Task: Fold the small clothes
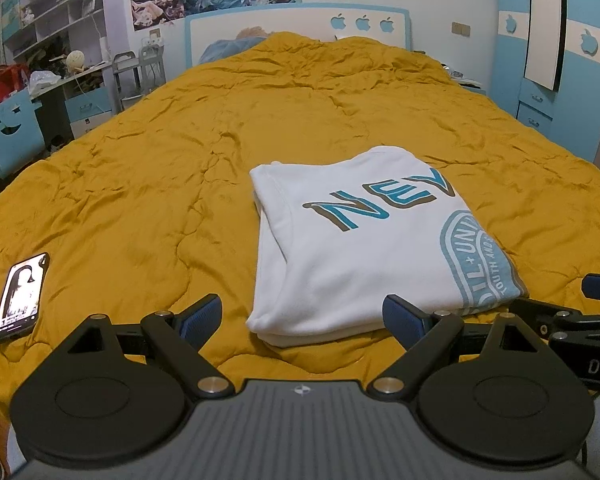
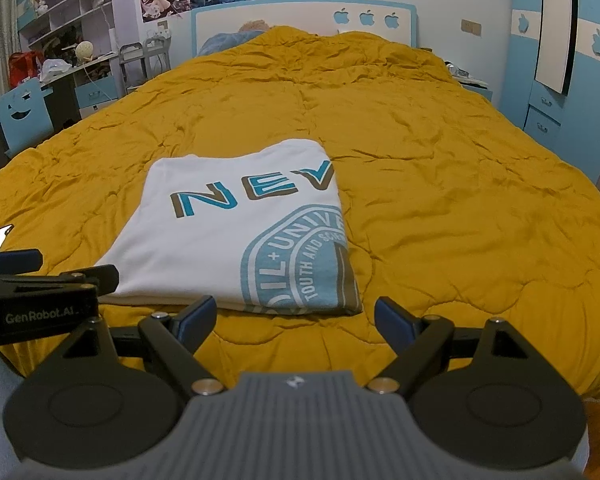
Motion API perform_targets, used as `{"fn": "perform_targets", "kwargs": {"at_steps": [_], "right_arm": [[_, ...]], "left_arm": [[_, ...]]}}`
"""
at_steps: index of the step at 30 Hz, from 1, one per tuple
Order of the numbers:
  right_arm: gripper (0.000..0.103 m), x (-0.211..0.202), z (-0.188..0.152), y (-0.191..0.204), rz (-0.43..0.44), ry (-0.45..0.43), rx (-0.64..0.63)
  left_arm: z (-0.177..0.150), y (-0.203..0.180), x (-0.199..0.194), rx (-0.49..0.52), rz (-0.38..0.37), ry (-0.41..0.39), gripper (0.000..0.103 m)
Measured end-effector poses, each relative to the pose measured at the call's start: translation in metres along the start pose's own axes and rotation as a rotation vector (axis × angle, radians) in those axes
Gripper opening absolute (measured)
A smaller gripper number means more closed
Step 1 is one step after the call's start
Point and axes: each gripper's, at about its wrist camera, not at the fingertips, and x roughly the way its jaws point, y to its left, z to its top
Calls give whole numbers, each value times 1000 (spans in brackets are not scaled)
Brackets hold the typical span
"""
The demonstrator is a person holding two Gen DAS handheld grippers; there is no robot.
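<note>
Mustard-yellow quilt (image 1: 180,152) covers the bed in front of you, and the white T-shirt (image 1: 340,248) lies folded flat on it near the close edge. Your left gripper (image 1: 302,318) holds its fingers apart and empty just short of the shirt; your right gripper (image 2: 295,318) does the same beside its printed corner. A phone (image 1: 20,296) lies to the left, well apart from the shirt.

White shirt (image 2: 228,240): large lettering "NEV", cut by the fold; round seal at 5 o'clock reads "UNIVE" and "YOUTH AND SCIENC". Left tool (image 2: 40,270) body: "GenRobot.AI".
</note>
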Motion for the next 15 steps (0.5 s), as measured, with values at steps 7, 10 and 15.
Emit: {"fn": "perform_targets", "kwargs": {"at_steps": [7, 10, 15], "right_arm": [[82, 0, 0, -1, 1, 0, -1], [82, 0, 0, 0, 1, 0, -1], [82, 0, 0, 0, 0, 0, -1]], "left_arm": [[-1, 1, 1, -1, 0, 2, 103], [-3, 0, 2, -3, 5, 5, 103], [-4, 1, 2, -3, 6, 6, 103]]}}
